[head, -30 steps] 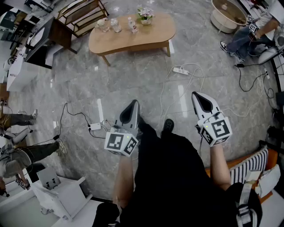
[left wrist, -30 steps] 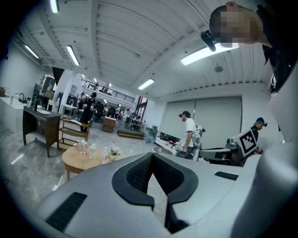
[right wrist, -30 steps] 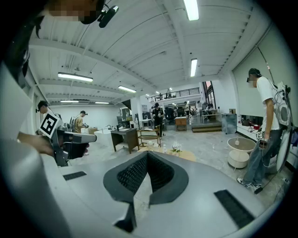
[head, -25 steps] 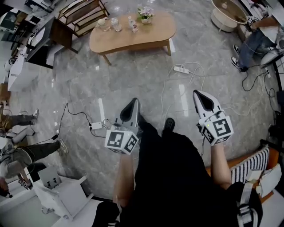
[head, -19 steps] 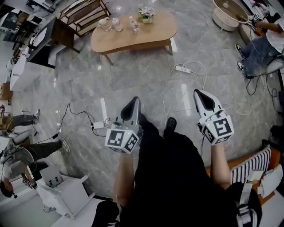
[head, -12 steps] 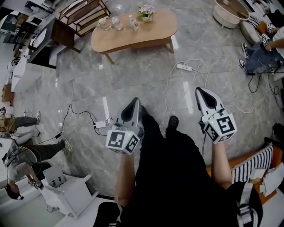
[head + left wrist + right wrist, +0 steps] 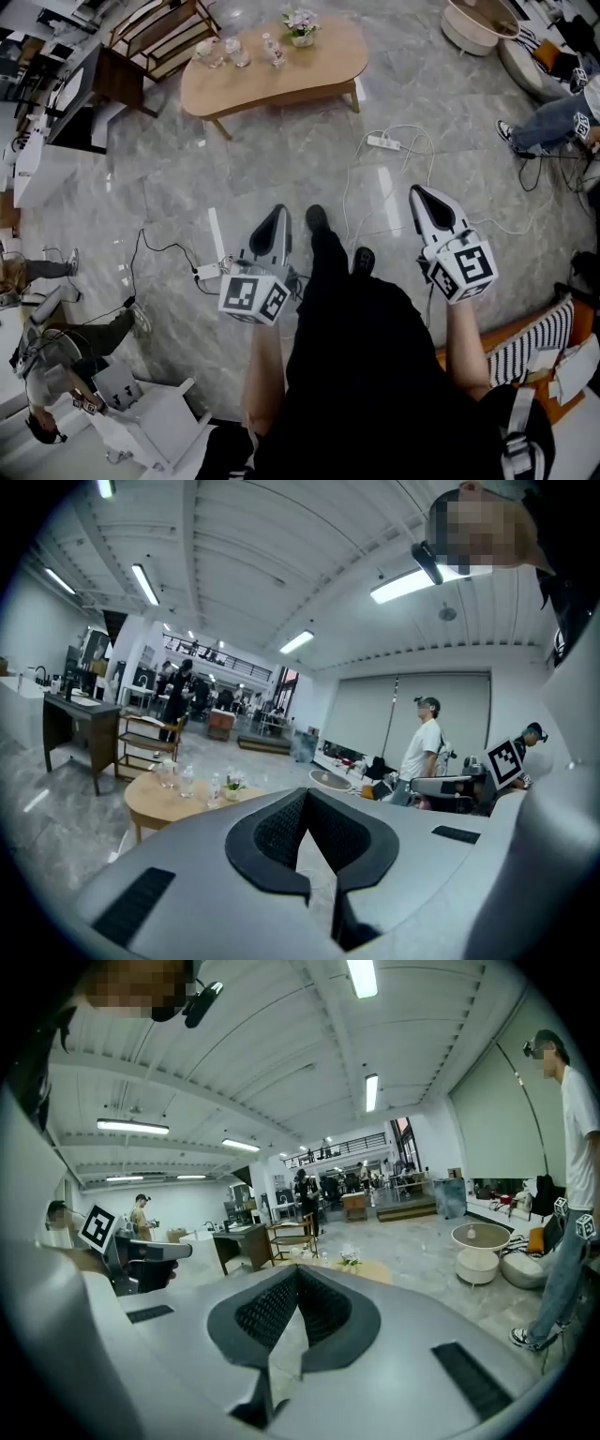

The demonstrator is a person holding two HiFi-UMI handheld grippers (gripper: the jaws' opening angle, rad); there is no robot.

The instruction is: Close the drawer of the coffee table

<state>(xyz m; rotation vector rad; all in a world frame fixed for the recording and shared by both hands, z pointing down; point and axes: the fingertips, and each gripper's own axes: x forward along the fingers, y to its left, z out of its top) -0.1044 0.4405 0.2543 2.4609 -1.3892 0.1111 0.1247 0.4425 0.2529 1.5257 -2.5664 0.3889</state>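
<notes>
A: Where is the coffee table sitting?
B: Far ahead, at the top of the head view. I cannot make out its drawer. Bare floor is lying open before its near edge.
A: Is anything crossing that room?
B: A power strip is lying right of centre.
A: And the grippers?
B: The left gripper and right gripper are both pressed together, pinching nothing, well apart from the table.
A: Any changes?
B: A shoe is now stepping forward between them, and the table is sitting slightly further left.
</notes>
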